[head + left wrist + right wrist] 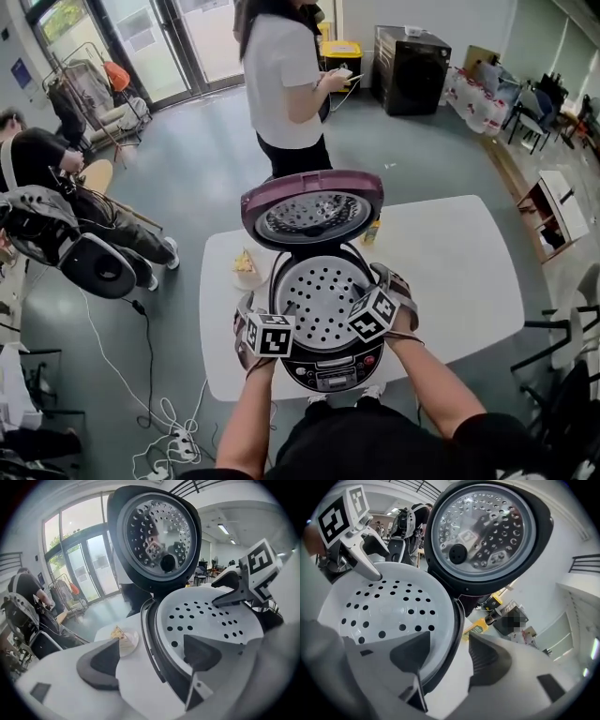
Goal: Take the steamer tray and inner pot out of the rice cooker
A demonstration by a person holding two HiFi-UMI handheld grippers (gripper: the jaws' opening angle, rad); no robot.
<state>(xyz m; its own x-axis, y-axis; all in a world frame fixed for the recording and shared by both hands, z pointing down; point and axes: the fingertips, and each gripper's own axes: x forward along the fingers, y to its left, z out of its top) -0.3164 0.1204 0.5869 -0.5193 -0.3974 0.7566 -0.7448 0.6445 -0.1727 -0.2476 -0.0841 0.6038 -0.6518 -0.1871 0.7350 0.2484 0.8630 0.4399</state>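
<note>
At the near edge, the left gripper [154, 660] and right gripper [450, 656] stood unclenched. Each straddled its side of the steamer tray [319, 298] rim, one jaw inside, one outside, pads not pressing. The tray sat in the rice cooker [330, 373] between them, equally near both. Beyond, the lid [312, 208] stood raised.

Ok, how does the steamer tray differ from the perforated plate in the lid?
The steamer tray is matte white; the lid plate is shiny metal. The steamer tray lies flat in the rice cooker; the lid plate stands tilted up in the raised lid. The lid plate has a dark cap; the steamer tray has none. Both are round and perforated.
</note>
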